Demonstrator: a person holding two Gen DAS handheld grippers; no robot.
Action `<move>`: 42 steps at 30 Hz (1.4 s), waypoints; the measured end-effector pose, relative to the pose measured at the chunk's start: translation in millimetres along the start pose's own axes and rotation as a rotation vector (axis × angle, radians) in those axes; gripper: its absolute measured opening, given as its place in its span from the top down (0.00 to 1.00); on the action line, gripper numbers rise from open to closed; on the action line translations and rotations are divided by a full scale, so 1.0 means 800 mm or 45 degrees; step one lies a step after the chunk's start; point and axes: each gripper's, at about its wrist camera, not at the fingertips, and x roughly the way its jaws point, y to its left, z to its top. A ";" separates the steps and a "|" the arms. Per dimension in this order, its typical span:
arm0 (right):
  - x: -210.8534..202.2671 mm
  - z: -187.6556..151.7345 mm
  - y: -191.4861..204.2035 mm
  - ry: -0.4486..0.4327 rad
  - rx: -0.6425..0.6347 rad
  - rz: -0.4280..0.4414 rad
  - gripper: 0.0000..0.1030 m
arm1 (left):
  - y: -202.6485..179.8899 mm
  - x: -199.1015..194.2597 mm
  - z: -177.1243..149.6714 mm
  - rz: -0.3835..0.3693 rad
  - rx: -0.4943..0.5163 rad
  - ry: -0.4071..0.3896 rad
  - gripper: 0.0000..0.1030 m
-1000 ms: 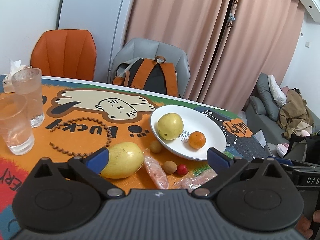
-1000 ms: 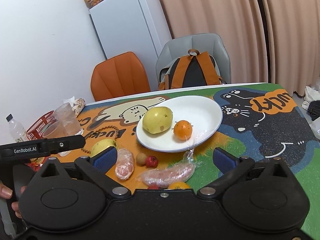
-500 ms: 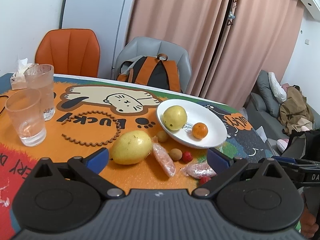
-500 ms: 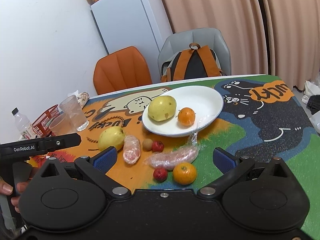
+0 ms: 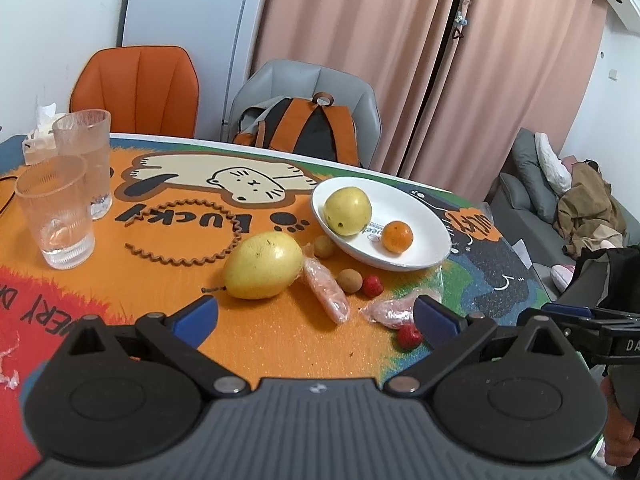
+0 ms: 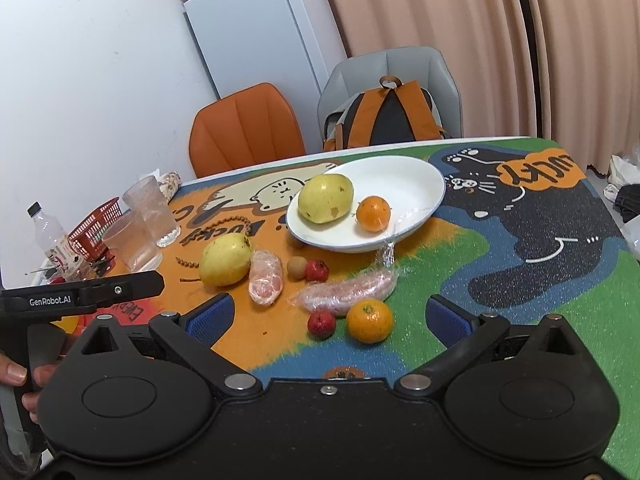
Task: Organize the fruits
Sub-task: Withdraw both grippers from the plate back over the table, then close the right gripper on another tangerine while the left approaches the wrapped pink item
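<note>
White and glossy, the oval plate [image 6: 404,184] sits ahead of both tongs on the table, carrying a yellow-green pear [image 6: 325,203] and a small mandarin [image 6: 373,213]; in the left wrist view a sticker under the fruit shows blue letters reading "ueen", partly hidden. Just short of the plate's near rim lie a large yellow mango [image 6: 225,258], a plastic-wrapped pink fruit piece [image 6: 265,282], a round tan longan [image 6: 296,267] and a small red fruit [image 6: 317,271]. Nearer the right tongs [image 6: 330,316] come a long cling-wrapped pink bundle [image 6: 347,290], a second red fruit [image 6: 321,323] and a second mandarin [image 6: 369,320] with a pebbly skin, both lying between the blue pads. Those pads stand wide apart and hold nothing.

In the left wrist view the left tongs [image 5: 316,314] are likewise spread wide and empty, with the mango just beyond the left pad and a red fruit beside the right one. From the right wrist camera its black body reads "GenRobot.AI", and a hand [image 6: 18,380] grips the handle.

Under everything lies a fuzzy printed mat [image 6: 540,264] in orange, green and blue, with cartoon cats and "Lucky" seen upside down. Left of the fruit stand two ribbed clear tumblers [image 5: 60,208], a wavy brown cord loop [image 5: 188,232], a red mesh basket [image 6: 96,228] and a plastic bottle [image 6: 48,232]. Beyond the table are an orange chair [image 6: 246,128] and a grey chair with an orange-and-black backpack [image 6: 386,116].
</note>
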 end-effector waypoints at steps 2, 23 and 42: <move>0.003 -0.002 -0.003 0.012 0.008 0.001 0.00 | -0.001 0.001 -0.004 0.005 -0.003 0.007 0.00; 0.033 -0.019 -0.015 0.055 -0.008 0.013 0.12 | -0.006 0.032 -0.016 -0.004 0.020 0.054 0.01; 0.076 -0.016 -0.023 0.125 -0.021 0.021 0.44 | -0.013 0.079 -0.012 0.028 -0.025 0.065 0.14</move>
